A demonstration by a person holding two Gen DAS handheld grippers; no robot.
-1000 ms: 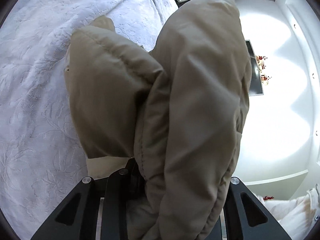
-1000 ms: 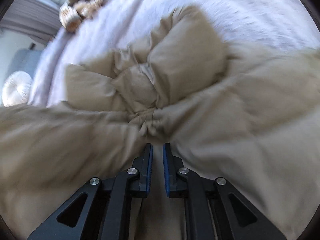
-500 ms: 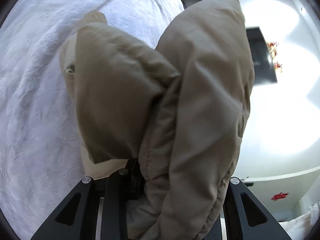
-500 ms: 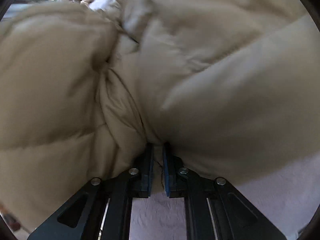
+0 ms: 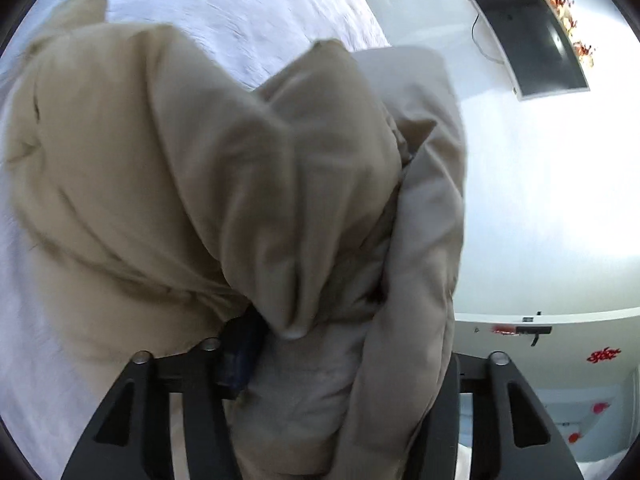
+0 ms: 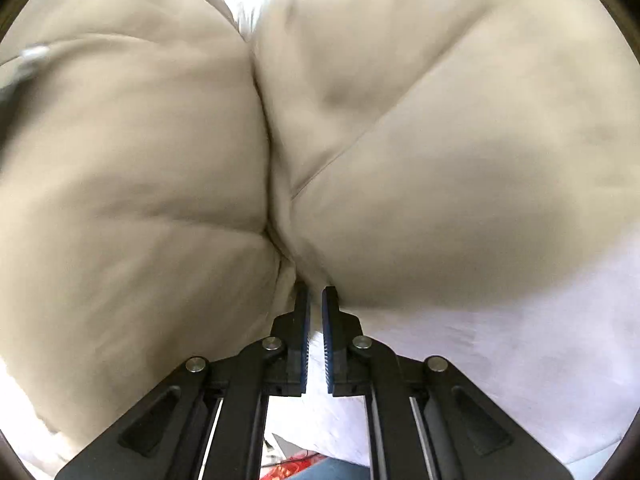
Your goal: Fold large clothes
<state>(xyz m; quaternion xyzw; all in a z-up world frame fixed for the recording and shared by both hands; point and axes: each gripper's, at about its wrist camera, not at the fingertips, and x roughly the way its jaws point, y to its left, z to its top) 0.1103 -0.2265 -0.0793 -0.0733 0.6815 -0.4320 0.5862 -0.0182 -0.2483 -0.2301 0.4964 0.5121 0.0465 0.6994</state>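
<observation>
Puffy tan jacket (image 5: 208, 184) bunched in both tools, hanging over the white bed (image 5: 256, 12).

L tool (image 5: 320, 360): jaws just been opening, fabric still bulging between them; pad contact — can't tell. R tool (image 6: 316, 296) clenched on a jacket fold dead ahead, seam running straight away from it. Both tilt down twd bed.

Left gripper (image 5: 340, 364): matte black plastic linkage arms w/ teardrop cut-outs, silver round pivot screws at the joints; only the left finger shows, w/ a dark blue pad (image 5: 240, 360); right finger hidden.

Right gripper (image 6: 315, 312): same black arms, four silver pivot screws, two slim black fingers (image 6: 301, 320) lined w/ ribbed blue pads; pale slots along the inner rails.
</observation>
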